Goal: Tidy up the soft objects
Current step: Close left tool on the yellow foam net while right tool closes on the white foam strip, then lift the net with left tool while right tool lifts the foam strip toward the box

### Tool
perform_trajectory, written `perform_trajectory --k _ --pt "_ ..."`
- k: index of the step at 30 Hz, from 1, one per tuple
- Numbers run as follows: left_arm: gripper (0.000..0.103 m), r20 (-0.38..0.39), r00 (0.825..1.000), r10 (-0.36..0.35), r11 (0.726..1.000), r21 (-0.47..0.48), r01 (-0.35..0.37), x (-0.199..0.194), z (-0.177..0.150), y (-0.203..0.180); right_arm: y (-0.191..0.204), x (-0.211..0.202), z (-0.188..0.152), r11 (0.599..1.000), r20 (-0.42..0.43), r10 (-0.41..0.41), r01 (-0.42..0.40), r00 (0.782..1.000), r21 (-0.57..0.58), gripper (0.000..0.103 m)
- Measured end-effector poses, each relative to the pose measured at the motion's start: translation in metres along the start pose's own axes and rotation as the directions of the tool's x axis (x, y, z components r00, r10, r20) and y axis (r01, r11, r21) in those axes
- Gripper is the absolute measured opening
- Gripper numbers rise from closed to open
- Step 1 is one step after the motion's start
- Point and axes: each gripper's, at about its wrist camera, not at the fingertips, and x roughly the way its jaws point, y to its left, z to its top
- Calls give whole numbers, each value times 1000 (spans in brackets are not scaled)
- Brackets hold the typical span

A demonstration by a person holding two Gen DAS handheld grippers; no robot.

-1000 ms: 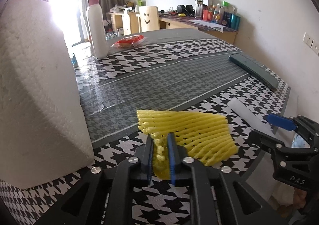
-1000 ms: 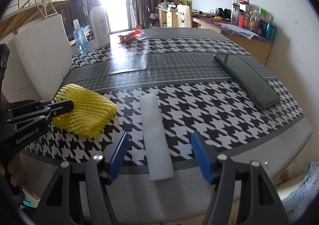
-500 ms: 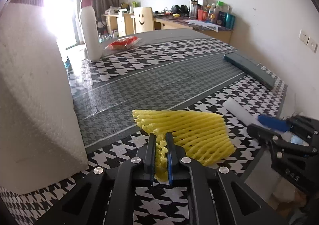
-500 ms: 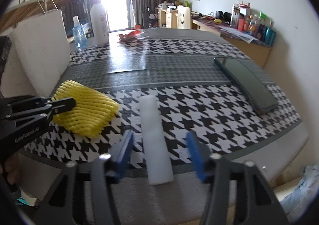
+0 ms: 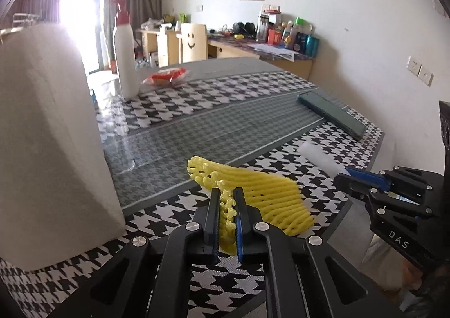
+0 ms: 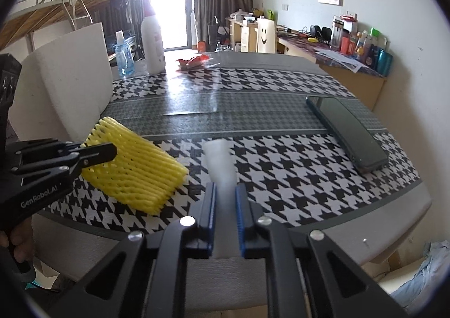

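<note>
My left gripper [image 5: 226, 199] is shut on the near edge of a yellow foam net sleeve [image 5: 258, 194] and holds it tilted up off the houndstooth table; the sleeve also shows in the right wrist view [image 6: 135, 166]. My right gripper [image 6: 225, 197] is shut on the near end of a white foam strip [image 6: 220, 160], which sticks out forward over the table; the strip shows in the left wrist view [image 5: 317, 156]. The left gripper [image 6: 95, 153] is at the left in the right wrist view, the right gripper [image 5: 362, 177] at the right in the left wrist view.
A big white foam block [image 5: 47, 143] stands close on the left. A dark flat case [image 6: 348, 129] lies at the right. A white pump bottle [image 5: 125, 62], a small blue spray bottle [image 6: 123, 56] and a red packet [image 5: 166, 78] are at the far side. The table edge [image 6: 393, 214] is near.
My right gripper has closed on the white foam strip, which lay between its open fingers before. My left gripper has lifted the yellow sleeve, tilting its far end up.
</note>
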Motion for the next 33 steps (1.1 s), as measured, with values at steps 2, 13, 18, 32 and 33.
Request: perform_trajectory --k 2,13,18,32,33 --pt "9 8 1000 4 1000 4 -4 -3 1 0 1 -2 0 1000 5 3 -3 1000 0 16" --pt "9 72 997 40 999 19 -42 -28 10 5 7 -8 11 1000 33 22 -22 999 0 16" --pt "9 99 994 48 999 16 -49 -36 15 8 13 -13 14 1000 55 29 -29 998 -6 16" --pt "9 151 986 67 997 23 -71 -51 22 8 15 -25 21 999 95 43 -42 995 -9 16" --pt "9 153 986 68 997 23 -73 -51 23 9 15 -25 21 999 95 44 -43 995 -10 16"
